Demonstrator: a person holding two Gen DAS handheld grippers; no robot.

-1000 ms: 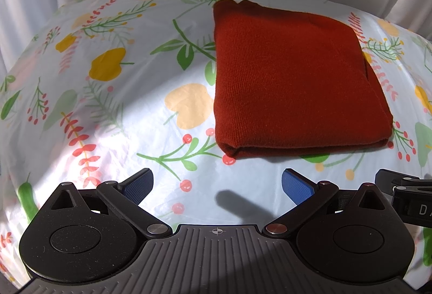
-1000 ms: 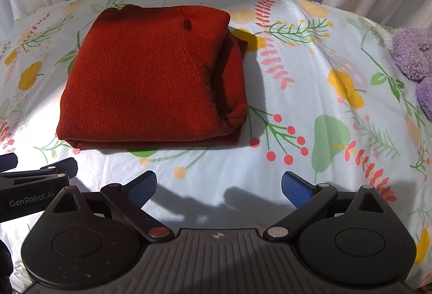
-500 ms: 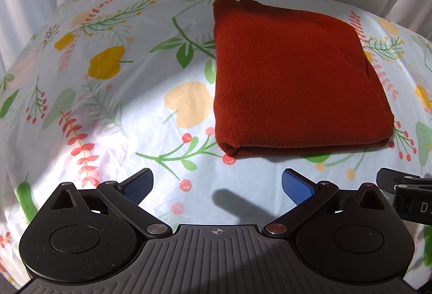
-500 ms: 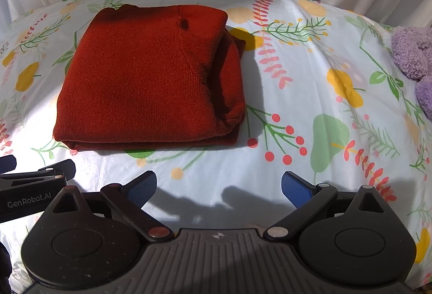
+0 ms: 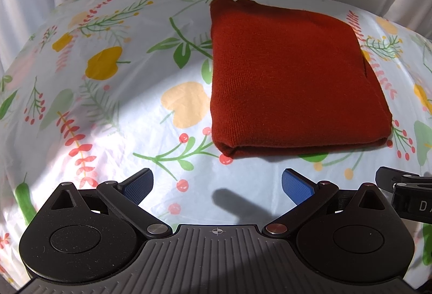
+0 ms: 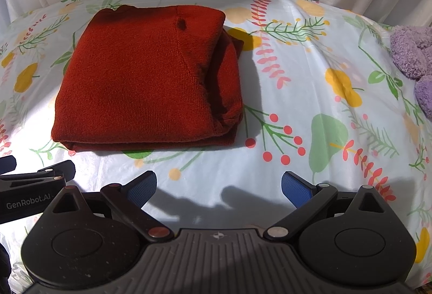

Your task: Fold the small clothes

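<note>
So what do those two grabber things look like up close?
Both match. The left gripper and right gripper are black plastic: two round discs, triangular cut-outs, a ribbed grey middle with a small cross mark, and silver and reddish rivets. Slim black arms end in blue textured pads. White lettering on the left one's side reads "GenRobot.AI" in the right view. No cables or sleeves show.

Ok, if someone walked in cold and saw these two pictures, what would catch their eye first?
The rust-red knit garment, folded into a neat rectangle on the floral tablecloth, stands out at once. Next come the two tools with blue pads: the left tool and right tool both sit open, short of the garment and holding nothing. A fuzzy purple item peeks in at the cloth's right edge.
</note>
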